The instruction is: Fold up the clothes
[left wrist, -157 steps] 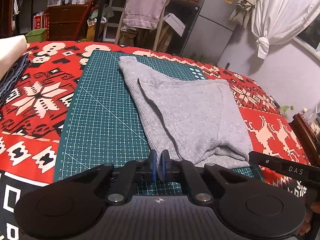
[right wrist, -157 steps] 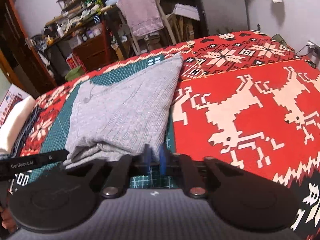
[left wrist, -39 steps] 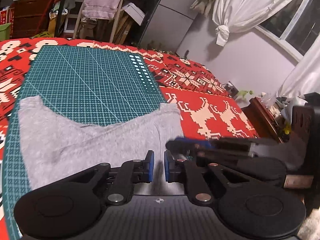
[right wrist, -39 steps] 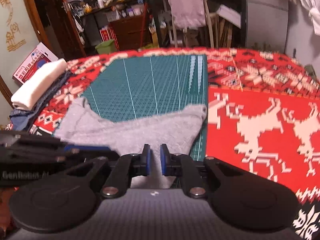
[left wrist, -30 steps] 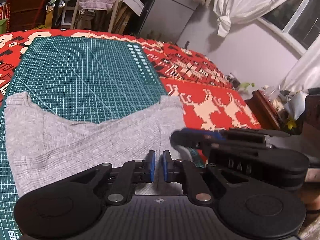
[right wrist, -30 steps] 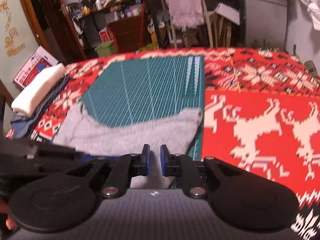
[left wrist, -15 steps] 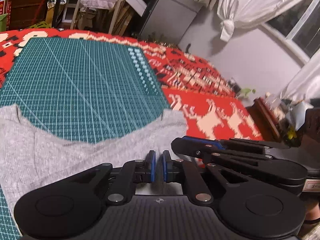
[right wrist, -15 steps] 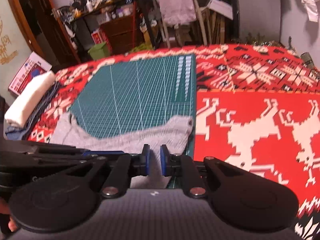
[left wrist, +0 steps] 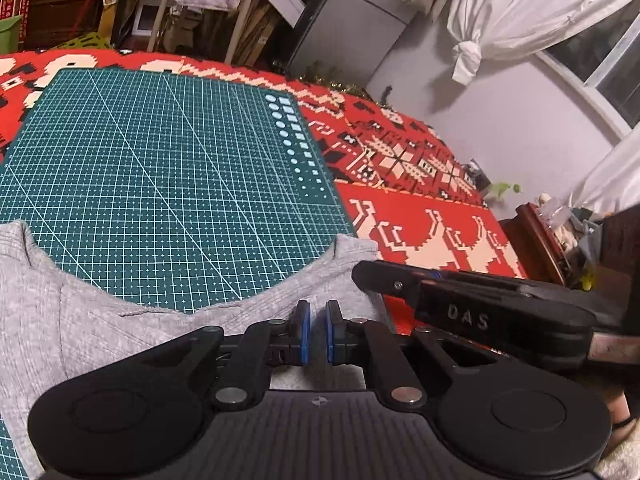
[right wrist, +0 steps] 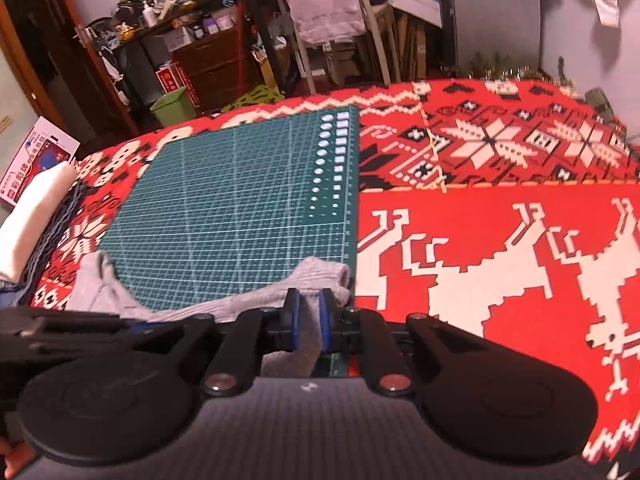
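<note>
Both tools narrow, right tool (right wrist: 306,316) seemingly pinching grey garment (right wrist: 316,276), left tool (left wrist: 315,330) grip unclear.

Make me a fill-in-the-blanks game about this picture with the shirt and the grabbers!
1. The folded garment is the colour ____.
2. It lies partly on a green cutting ____ with white grid lines.
3. The right gripper has grey ____ between its blue pads.
4. The blanket under everything is mostly ____ with white deer.

Missing words: grey; mat; cloth; red

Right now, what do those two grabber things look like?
Both are black plastic. Each has two round discs at the back, silver screws and blue pads on its fingertips. The left gripper looks just like the right gripper, whose side says DAS in the left view.
</note>
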Motion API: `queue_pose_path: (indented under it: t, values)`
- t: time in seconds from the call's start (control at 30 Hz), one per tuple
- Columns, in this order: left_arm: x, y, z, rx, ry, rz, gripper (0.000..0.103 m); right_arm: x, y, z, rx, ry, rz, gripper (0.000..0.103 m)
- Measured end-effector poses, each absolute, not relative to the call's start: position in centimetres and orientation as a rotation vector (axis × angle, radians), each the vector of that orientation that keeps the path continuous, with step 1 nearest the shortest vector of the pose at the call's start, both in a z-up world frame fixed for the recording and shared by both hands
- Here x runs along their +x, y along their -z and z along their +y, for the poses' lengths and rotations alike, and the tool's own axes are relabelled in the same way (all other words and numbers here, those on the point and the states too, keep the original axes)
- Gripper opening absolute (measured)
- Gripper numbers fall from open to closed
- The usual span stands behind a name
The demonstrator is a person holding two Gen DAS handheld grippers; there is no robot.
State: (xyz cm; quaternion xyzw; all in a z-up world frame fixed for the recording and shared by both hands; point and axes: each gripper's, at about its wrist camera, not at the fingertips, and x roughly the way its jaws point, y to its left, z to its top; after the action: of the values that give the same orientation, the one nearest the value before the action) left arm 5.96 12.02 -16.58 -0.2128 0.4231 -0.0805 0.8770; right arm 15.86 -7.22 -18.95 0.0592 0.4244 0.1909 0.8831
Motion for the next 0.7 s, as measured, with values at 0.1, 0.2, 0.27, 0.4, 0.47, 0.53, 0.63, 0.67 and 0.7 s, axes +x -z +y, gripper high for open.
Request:
queue_pose_path:
  t: [0.1,0.2,0.27,0.4,0.47,0.53,0.63,0.67,0.7]
  values:
    - [6.1,16.7,12.0,-0.432,0.171,0.885,0.008,16.5,18.6,-7.5,0.118,-0.388,0.856,0.007]
    - [5.9,16.6,12.2,-0.434,0.167,0.883,0.008,17.0,18.0,-8.3,0.128,-0.365,0.837,0.011]
    - [5.6,16.1,12.4,-0.436,0.166,0.871,0.007,16.7,17.5,-9.0,0.144,-0.366,0.830,0.011]
    - [4.5,15.1,12.9,-0.449,0.173,0.846,0.007,15.2,16.6,-10.0,0.174,-0.400,0.830,0.012]
    - [3.9,14.6,13.2,-0.458,0.187,0.842,0.007,13.7,16.3,-9.6,0.173,-0.437,0.834,0.012]
    - [3.1,14.2,13.3,-0.467,0.213,0.839,0.007,12.2,16.1,-9.2,0.165,-0.470,0.837,0.012]
    - [2.3,14.2,12.7,-0.462,0.253,0.856,0.007,10.3,16.3,-7.8,0.149,-0.503,0.857,0.012]
    - [2.0,14.2,12.5,-0.452,0.262,0.864,0.007,9.7,16.5,-7.3,0.140,-0.514,0.865,0.012]
    - [1.8,14.4,12.2,-0.436,0.264,0.875,0.007,9.2,16.8,-6.7,0.128,-0.526,0.875,0.012]
